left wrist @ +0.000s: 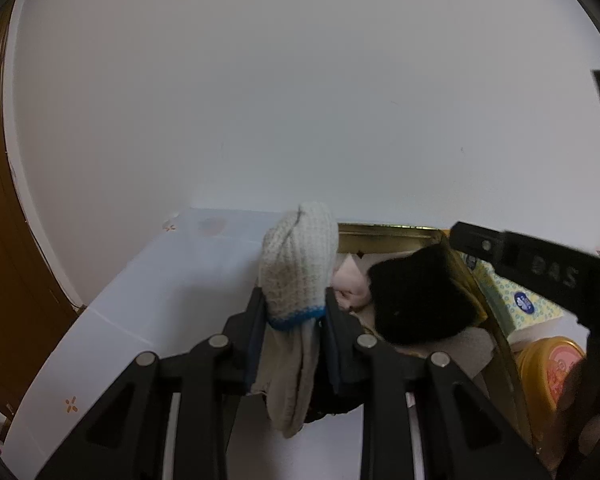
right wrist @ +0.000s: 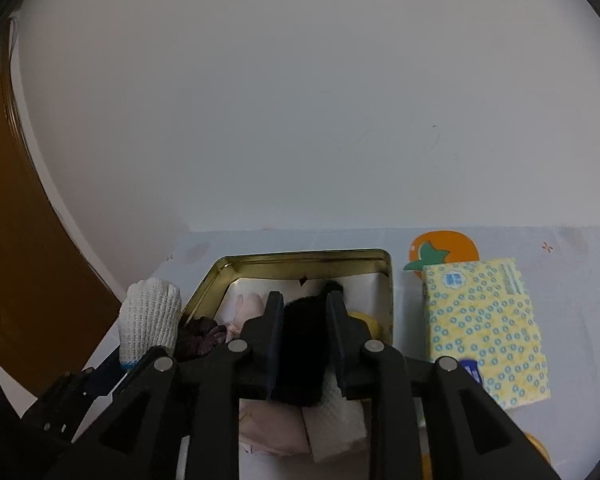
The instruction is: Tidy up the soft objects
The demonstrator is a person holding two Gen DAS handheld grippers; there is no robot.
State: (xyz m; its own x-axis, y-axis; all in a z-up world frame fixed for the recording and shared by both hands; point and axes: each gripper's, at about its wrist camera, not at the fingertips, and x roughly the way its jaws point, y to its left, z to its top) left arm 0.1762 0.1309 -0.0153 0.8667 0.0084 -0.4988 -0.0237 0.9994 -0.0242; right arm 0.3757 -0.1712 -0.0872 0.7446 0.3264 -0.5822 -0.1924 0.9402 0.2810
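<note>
The counter (right wrist: pixel 292 240), covered in a pale blue sheet, is running back to a plain white wall (right wrist: pixel 300 100) that is closing off its far edge, and a brown wooden panel (right wrist: pixel 16 240) is standing off its left side; in the left wrist view the stretch of counter left of the tin is lying bare, giving the most open room. The gold tin (right wrist: pixel 312 258) is sitting near the wall with its lid off, its upright rim walling in the soft things inside: a pink cloth (right wrist: pixel 248 306), a dark purple bundle (right wrist: pixel 202 338) at its left edge, white quilted cloth (right wrist: pixel 336 408) and a yellow piece (right wrist: pixel 366 320) by the right wall. The right gripper (right wrist: pixel 302 300) is reaching over the tin with a black fuzzy cloth (right wrist: pixel 300 348) sitting between its fingers (right wrist: pixel 274 320); whether the pads are pressing on it I cannot tell. The left gripper (left wrist: pixel 294 300) is hovering just left of the tin's rim, its fingers (left wrist: pixel 256 308) clenched on a white knit glove (left wrist: pixel 300 264) with a blue cuff, the glove's fingertips standing up and a grey cloth hanging below. Right of the tin, close beside its wall, a yellow tissue pack (right wrist: pixel 484 328) is crowding that side, with an orange fruit-shaped mat (right wrist: pixel 444 248) behind it and a yellow round container (left wrist: pixel 548 368) nearer the camera in the left wrist view.
</note>
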